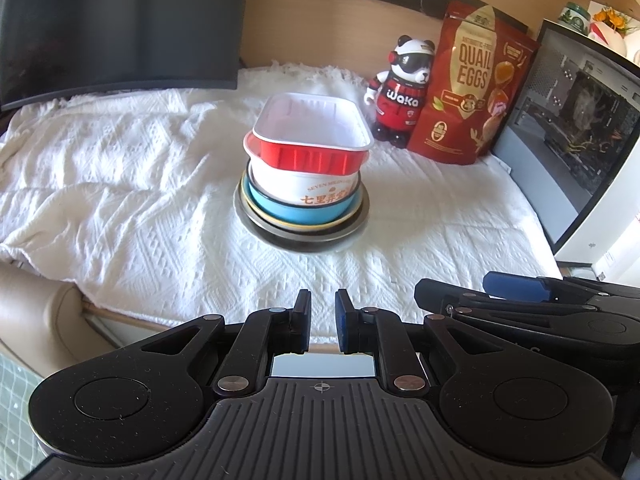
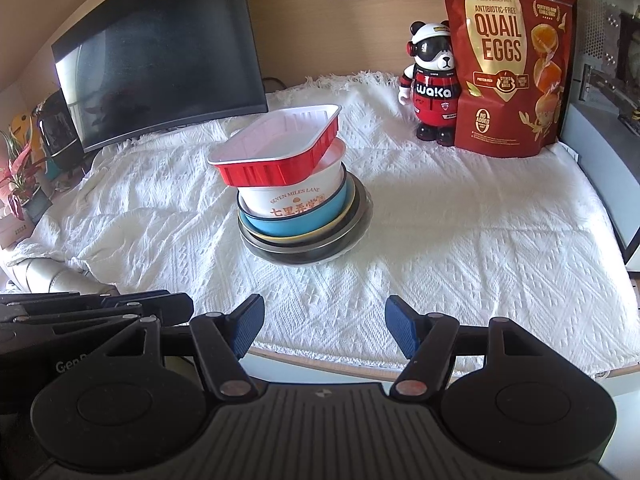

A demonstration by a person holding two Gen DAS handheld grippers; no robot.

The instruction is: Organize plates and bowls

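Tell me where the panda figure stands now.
The panda figure stands upright at the far right of the white cloth, right beside the red quail eggs bag, beyond the stack of dishes.

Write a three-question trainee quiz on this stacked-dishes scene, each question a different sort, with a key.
1. True or false: the red tray sits at the top of the stack.
2. Which dish lies directly under the white paper bowl? A) blue bowl B) steel pot C) glass cup
3. Fill in: the panda figure stands beside the ____ bag.

Key: 1 true; 2 A, the blue bowl; 3 quail eggs.
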